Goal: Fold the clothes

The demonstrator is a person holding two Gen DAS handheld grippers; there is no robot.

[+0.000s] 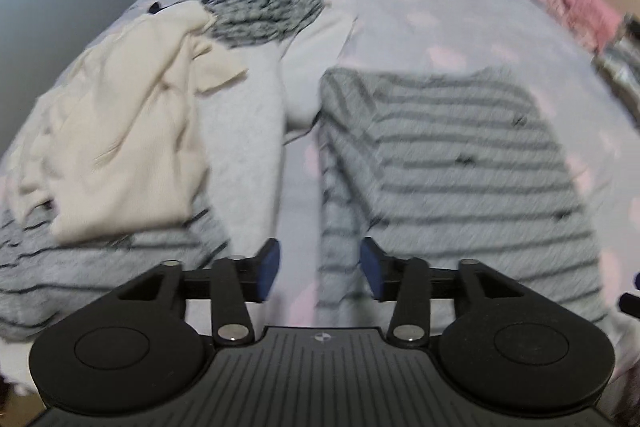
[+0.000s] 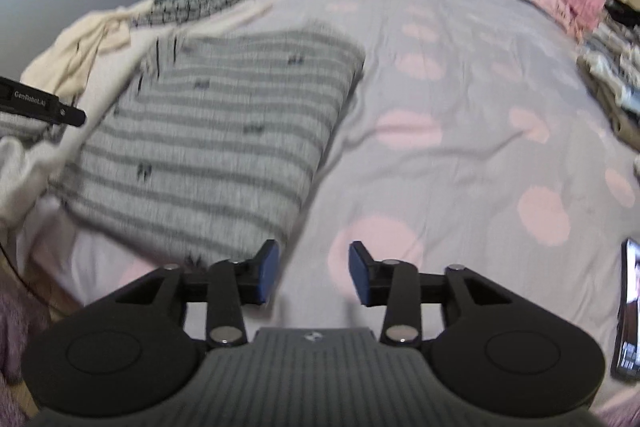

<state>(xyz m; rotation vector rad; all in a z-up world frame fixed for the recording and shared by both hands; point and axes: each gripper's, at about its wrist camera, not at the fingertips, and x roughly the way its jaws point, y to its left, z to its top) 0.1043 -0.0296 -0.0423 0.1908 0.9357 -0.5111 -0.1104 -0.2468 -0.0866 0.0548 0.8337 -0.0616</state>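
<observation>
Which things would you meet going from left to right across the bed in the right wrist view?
Cream garment → grey striped folded top → pink-spotted bedsheet → pink garment → phone

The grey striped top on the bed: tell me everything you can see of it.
The grey striped top is soft knit, light grey with darker stripes and small dark motifs. It lies flat on the bedspread, folded into a rough rectangle. Its left edge meets the pile of unfolded clothes. Neither open gripper holds it.

Bedspread [image 2: 460, 87] lies open rightward — clothes heap [image 1: 120, 115] crowds the left.
</observation>
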